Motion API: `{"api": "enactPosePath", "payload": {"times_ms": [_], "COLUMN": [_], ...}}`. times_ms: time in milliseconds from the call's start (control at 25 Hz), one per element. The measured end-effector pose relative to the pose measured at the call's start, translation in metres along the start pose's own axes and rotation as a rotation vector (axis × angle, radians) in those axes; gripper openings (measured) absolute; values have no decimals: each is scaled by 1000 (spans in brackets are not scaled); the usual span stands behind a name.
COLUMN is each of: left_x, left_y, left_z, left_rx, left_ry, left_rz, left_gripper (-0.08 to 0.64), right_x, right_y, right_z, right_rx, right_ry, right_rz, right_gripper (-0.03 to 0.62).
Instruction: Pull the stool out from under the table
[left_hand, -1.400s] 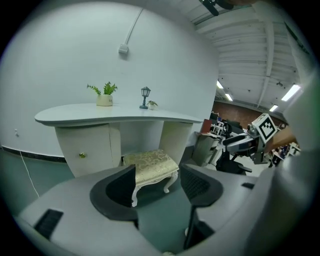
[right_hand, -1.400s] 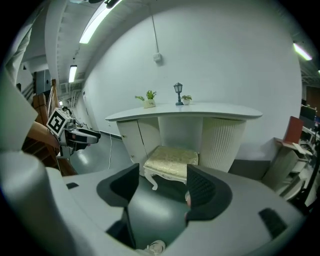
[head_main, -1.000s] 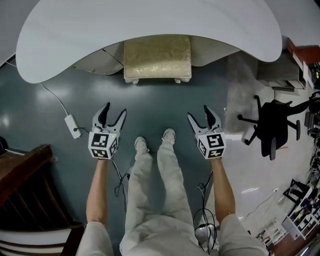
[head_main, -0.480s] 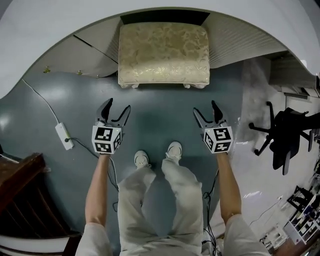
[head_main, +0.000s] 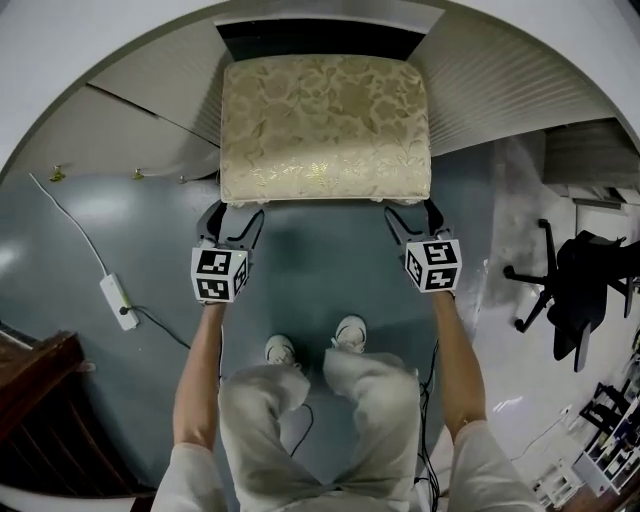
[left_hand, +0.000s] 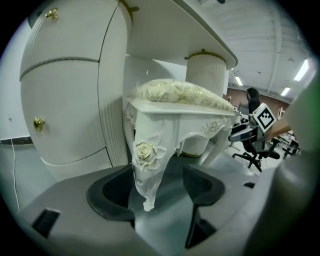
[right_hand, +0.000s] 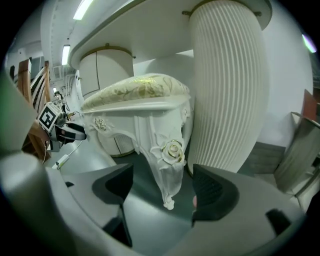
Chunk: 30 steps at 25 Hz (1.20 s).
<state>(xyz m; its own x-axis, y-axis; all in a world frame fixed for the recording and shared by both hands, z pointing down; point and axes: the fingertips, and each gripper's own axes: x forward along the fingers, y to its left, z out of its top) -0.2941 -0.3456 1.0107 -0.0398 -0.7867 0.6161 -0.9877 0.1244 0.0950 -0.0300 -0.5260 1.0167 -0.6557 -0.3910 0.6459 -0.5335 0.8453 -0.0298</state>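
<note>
A white carved stool with a cream floral cushion (head_main: 325, 125) stands tucked under the curved white table (head_main: 45, 55). My left gripper (head_main: 230, 222) is at its front left leg and my right gripper (head_main: 413, 220) at its front right leg. Seen from the left gripper view, the rose-carved leg (left_hand: 146, 172) stands between the wide jaws of the left gripper (left_hand: 157, 192), and the pads do not press on it. The right gripper (right_hand: 165, 192) likewise straddles the other rose-carved leg (right_hand: 170, 167). Both pairs of jaws have just been opening.
A drawer cabinet (left_hand: 65, 90) flanks the stool on the left and a ribbed column (right_hand: 227, 85) on the right. A black office chair (head_main: 575, 285) stands at the right. A white adapter on a cable (head_main: 113, 300) lies left. Dark wooden furniture (head_main: 40, 400) fills the lower left. The person's shoes (head_main: 312, 350) are behind the grippers.
Both grippers have dropped and moved forward from near the person's feet to the stool's front legs. Their jaws spread a little wider. The stool now looms larger in the head view.
</note>
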Motion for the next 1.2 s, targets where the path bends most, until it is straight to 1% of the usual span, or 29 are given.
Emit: {"api": "enactPosePath", "payload": {"times_ms": [120,200,280,480,640,760,880,960,1040,1200], "left_x": [15,24,30,28,24,3,-39,-59,-63,-67], "left_y": [4,8,12,17,14,3,-26,-38,-40,-42], "left_z": [3,9,12,9,2,-15,-56,-76,-81,-76], "left_rx": [-13,-39,-46,-14,-6,-1,-15,-20,-20,-22], "left_ry": [-11,-29,-32,-28,1,16,15,22,37,72], "left_rz": [13,13,8,23,15,13,24,24,20,16], "left_gripper": [291,292,291,288,282,281,281,281,281,279], "right_x": [16,24,29,32,26,7,-34,-52,-56,-58], "right_y": [-3,-7,-6,-2,2,16,40,53,57,55], "right_z": [3,8,10,8,2,-15,-51,-70,-74,-71], "right_rx": [-13,-15,-27,-34,-35,-35,-55,-63,-61,-53], "right_ry": [0,-3,-7,-12,11,20,30,42,56,75], "right_rz": [7,-6,-16,-11,-12,-9,1,4,4,10], "right_gripper": [342,300,261,253,252,252,252,252,252,252]}}
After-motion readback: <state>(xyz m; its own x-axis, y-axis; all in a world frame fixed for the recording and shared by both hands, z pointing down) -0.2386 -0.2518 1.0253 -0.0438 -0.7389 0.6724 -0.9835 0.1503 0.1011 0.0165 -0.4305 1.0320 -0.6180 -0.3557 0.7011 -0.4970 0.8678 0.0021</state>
